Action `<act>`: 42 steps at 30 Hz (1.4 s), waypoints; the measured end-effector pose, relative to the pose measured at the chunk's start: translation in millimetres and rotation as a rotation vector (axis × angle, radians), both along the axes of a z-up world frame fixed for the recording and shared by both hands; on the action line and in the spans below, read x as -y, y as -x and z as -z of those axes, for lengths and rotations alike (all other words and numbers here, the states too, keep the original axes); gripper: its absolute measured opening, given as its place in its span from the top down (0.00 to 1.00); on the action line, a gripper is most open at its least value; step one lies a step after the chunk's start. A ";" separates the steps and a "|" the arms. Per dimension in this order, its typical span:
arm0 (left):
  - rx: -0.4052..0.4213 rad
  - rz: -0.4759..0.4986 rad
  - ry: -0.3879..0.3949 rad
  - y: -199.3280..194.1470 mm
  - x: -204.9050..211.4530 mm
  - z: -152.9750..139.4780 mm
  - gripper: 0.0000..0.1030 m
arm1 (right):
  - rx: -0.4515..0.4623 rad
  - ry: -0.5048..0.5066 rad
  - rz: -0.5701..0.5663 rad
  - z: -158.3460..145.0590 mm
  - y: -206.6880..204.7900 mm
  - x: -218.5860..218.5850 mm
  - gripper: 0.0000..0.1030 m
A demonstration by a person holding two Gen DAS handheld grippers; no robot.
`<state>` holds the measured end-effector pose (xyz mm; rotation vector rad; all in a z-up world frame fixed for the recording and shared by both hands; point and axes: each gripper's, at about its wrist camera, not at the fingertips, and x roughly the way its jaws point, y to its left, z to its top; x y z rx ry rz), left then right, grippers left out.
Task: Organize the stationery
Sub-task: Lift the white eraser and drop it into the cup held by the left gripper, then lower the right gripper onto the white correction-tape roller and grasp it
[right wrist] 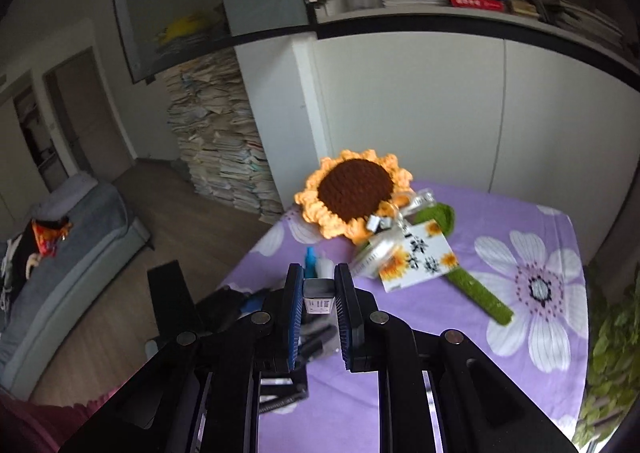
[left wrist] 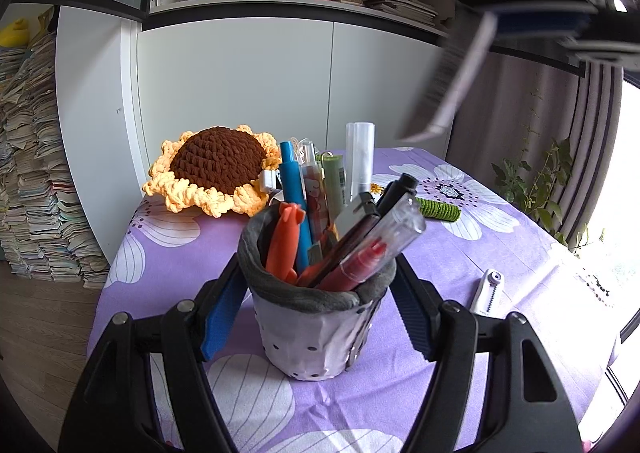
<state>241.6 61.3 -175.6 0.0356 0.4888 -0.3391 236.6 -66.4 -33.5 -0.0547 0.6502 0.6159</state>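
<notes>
A pen holder (left wrist: 316, 329) with a grey fabric rim stands on the purple flowered tablecloth, filled with several pens and markers (left wrist: 360, 249). My left gripper (left wrist: 320, 289) is shut on the pen holder, one blue-padded finger on each side. My right gripper (right wrist: 318, 285) is shut on a flat grey stationery item with a barcode label (right wrist: 318, 295). In the left wrist view that gripper hangs blurred at the upper right, and the item (left wrist: 452, 81) points down from it toward the holder. A white correction tape (left wrist: 486, 293) lies on the cloth to the right of the holder.
A crocheted sunflower (left wrist: 218, 169) lies at the table's back left, its green stem (right wrist: 480, 293) running right, with a sunflower card (right wrist: 420, 261) on it. White cabinets and bookshelves stand behind. Paper stacks (left wrist: 28, 173) sit left; a plant (left wrist: 536, 181) stands right.
</notes>
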 end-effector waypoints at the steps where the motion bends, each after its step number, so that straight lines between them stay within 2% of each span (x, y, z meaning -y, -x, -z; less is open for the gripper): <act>1: 0.000 0.000 0.000 0.0 0.1 0.0 0.32 | 0.002 0.007 -0.018 -0.3 -3.8 -5.6 0.84; 6: -0.002 -0.001 -0.001 0.1 0.7 0.6 0.32 | -0.045 0.054 -0.096 13.0 -31.1 -35.5 0.84; 17: -0.006 -0.001 -0.002 0.5 1.9 1.9 0.31 | -0.142 0.098 -0.142 43.3 -49.7 -48.2 0.84; 23: -0.010 -0.001 0.002 0.2 1.5 2.2 0.31 | -0.266 0.051 -0.142 55.4 -65.2 -41.3 0.84; 28: -0.011 -0.002 0.002 0.1 1.5 2.0 0.31 | -0.249 -0.025 -0.097 42.6 -56.6 -14.8 0.83; 30: -0.011 -0.002 0.001 0.2 1.3 1.8 0.31 | -0.225 -0.041 -0.052 35.0 -50.9 1.3 0.81; 33: -0.012 -0.002 0.002 0.2 1.3 1.8 0.31 | -0.199 -0.009 0.038 32.4 -42.4 25.7 0.65; 35: -0.012 -0.002 0.002 0.2 1.6 1.7 0.31 | -0.215 0.022 0.115 42.5 -38.5 44.9 0.60; 39: -0.013 -0.002 0.002 0.6 2.0 1.7 0.31 | -0.334 0.134 0.290 84.0 -43.3 79.3 0.59; 42: -0.013 -0.002 0.003 0.4 1.7 1.7 0.31 | -0.478 0.125 0.389 119.9 -46.1 108.5 0.59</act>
